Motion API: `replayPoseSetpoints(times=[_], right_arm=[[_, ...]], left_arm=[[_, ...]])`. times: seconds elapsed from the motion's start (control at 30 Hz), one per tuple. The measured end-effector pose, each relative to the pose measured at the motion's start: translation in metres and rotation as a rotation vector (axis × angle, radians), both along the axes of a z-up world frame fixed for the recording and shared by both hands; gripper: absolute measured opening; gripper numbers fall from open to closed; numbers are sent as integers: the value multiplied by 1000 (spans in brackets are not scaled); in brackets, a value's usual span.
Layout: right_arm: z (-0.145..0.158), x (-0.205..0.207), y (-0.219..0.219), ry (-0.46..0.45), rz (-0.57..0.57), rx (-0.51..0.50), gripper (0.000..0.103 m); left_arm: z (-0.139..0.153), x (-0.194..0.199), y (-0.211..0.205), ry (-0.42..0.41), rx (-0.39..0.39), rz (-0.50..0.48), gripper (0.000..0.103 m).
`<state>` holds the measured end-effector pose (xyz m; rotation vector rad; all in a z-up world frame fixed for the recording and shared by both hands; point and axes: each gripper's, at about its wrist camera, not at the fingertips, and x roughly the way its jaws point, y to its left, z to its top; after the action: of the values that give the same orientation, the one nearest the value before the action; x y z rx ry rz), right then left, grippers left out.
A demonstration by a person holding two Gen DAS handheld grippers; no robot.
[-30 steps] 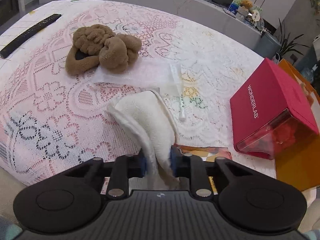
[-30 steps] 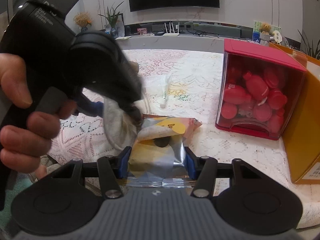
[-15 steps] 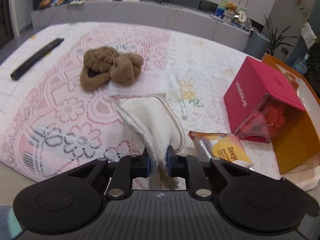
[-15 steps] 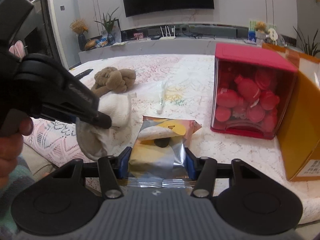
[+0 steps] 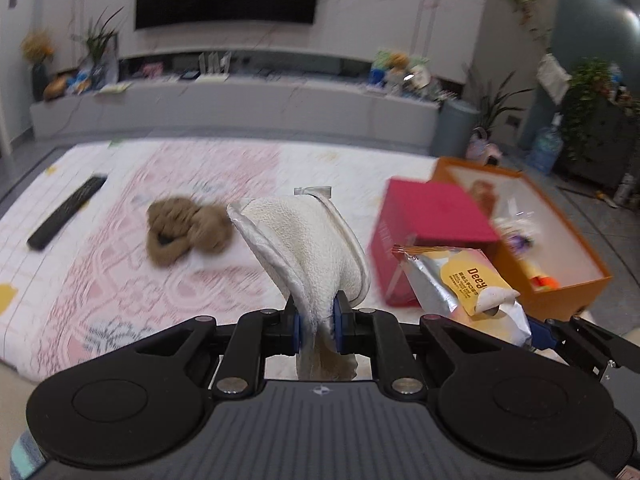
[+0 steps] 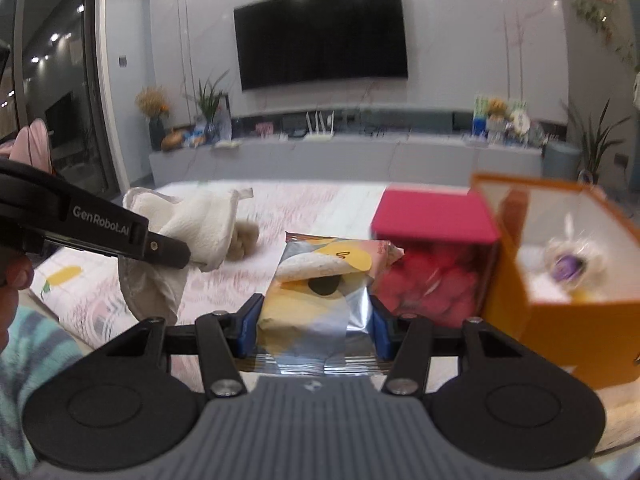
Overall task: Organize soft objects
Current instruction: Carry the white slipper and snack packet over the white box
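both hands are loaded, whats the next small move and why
Probably carry both loads right, over the open orange box. The left gripper pinches the white cloth, the right gripper clamps the snack packet, and the box already holds items.

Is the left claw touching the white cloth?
Touching. In the left wrist view, the left claw has both blue pads pinched on the white cloth, which sticks up between them.

Remote control (image 5: 66,213), wall television (image 6: 322,36)
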<state>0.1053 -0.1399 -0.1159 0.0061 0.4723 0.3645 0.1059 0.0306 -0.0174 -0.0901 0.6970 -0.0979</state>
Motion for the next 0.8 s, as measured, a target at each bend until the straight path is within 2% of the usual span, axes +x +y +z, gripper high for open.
replayPoseSetpoints(times=[0.13, 0.3, 0.6, 0.8], right_arm=[[23, -15, -24, -59, -26, -2, 53], [44, -29, -68, -90, -76, 0, 53], [66, -31, -160, -68, -197, -7, 54], [78, -9, -220, -10, -250, -20, 54]], left_arm=[[21, -8, -26, -61, 2, -81, 17], [42, -6, -65, -115, 9, -198, 17], [60, 22, -136, -158, 57, -396, 17], [61, 51, -178, -147, 88, -496, 17]])
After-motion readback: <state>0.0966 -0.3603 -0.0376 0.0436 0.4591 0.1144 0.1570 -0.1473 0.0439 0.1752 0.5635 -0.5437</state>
